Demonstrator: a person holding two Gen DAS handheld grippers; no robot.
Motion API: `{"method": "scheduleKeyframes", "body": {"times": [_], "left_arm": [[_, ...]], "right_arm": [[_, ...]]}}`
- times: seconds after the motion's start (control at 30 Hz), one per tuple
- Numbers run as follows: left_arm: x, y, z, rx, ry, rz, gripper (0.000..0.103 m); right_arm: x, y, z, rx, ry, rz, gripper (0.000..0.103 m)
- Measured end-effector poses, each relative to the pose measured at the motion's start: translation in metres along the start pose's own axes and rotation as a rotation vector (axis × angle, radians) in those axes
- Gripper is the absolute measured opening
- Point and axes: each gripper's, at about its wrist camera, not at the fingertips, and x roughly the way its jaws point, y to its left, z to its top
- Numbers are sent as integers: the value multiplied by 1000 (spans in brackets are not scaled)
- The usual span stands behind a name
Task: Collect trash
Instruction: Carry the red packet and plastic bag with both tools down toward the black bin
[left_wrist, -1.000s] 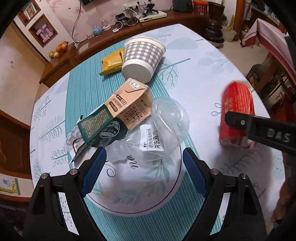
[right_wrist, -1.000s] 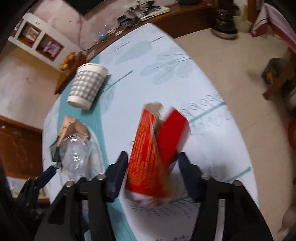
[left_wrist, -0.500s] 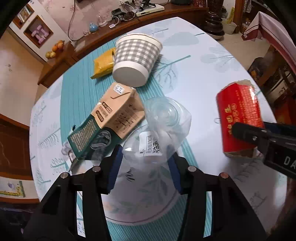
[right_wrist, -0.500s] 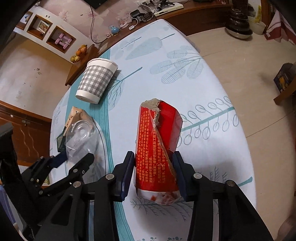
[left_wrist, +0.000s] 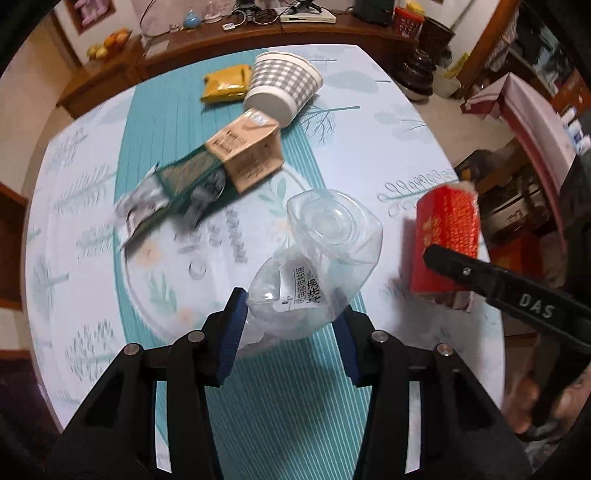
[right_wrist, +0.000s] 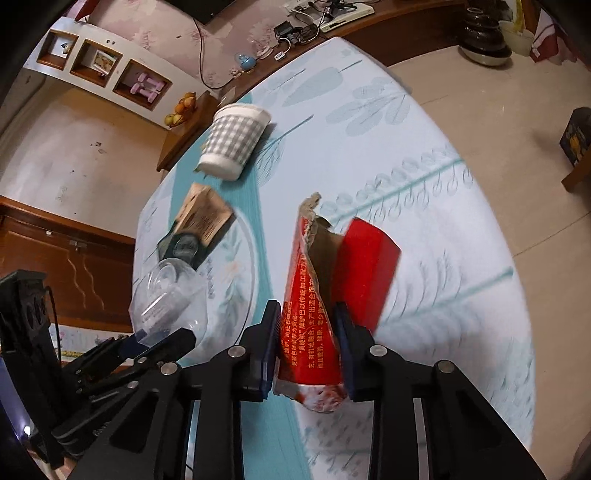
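Left wrist view: my left gripper (left_wrist: 290, 317) pinches the crushed clear bottle (left_wrist: 314, 266) above the table (left_wrist: 388, 122), right gripper (right_wrist: 306, 350) clamps the torn red box (right_wrist: 314, 306), & slick plastic w/ thin card could slip out, imo.

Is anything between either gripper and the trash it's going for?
No. The left gripper already pinches the clear plastic bottle, and the right gripper pinches the torn red box; nothing sits between.
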Motion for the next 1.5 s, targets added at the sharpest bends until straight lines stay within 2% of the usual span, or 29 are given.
{"method": "scheduleKeyframes", "body": {"times": [0.2, 0.43, 0.73, 0.97, 1.23, 1.5], "left_arm": [[-38, 18, -39, -30, -20, -40, 42], [-81, 37, -108, 13, -60, -119, 42], [-125, 71, -201, 103, -90, -194, 42], [-151, 97, -271, 148, -82, -248, 41], [-162, 104, -326, 176, -29, -289, 41], [-154, 99, -363, 162, 13, -287, 41]], "right_arm": [[-21, 15, -49, 6, 5, 32, 27], [-55, 46, -124, 3, -74, 37, 26], [-89, 96, -269, 37, -166, 3, 26], [-109, 122, -363, 61, -219, -31, 26], [-120, 134, -428, 71, -183, -86, 26], [-109, 123, -454, 76, -117, -113, 26]]}}
